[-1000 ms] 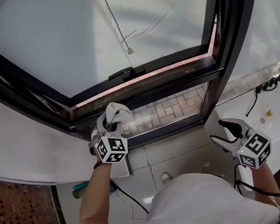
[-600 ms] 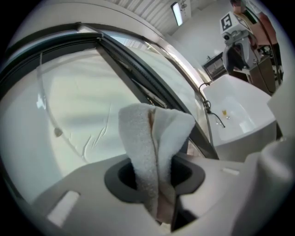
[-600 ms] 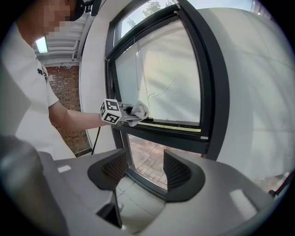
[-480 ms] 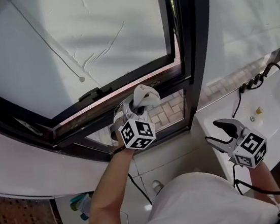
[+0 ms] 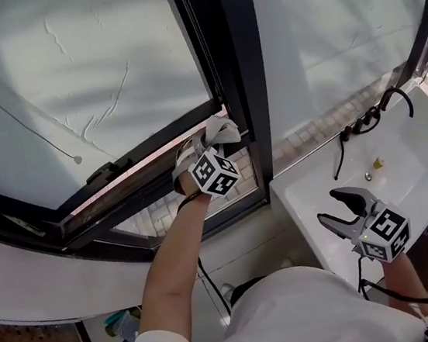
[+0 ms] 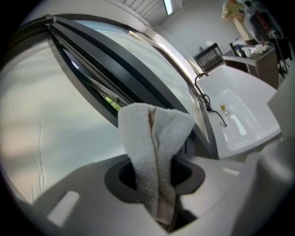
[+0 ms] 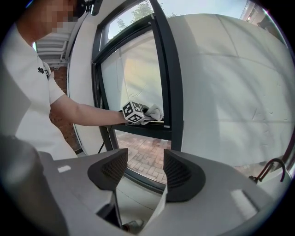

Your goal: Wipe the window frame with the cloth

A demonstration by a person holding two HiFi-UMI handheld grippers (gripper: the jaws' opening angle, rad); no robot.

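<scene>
A folded white cloth (image 5: 220, 132) is clamped in my left gripper (image 5: 209, 145) and pressed on the lower rail of the black window frame (image 5: 156, 146), right beside the frame's upright post (image 5: 234, 54). In the left gripper view the cloth (image 6: 154, 152) stands up between the jaws and hides them. The right gripper view shows the same cloth (image 7: 154, 112) against the frame (image 7: 171, 83). My right gripper (image 5: 343, 210) hangs low at the right over the sink, open, with nothing between its fingers (image 7: 177, 171).
A white sink (image 5: 401, 165) with a black tap (image 5: 364, 119) stands right of the window. Brick paving (image 5: 201, 195) shows through the lower pane. A blind cord with a knob (image 5: 77, 158) hangs at the left.
My left gripper slid the cloth rightwards along the lower rail, from the middle of the sash to the corner by the post. The right gripper stayed low and open.
</scene>
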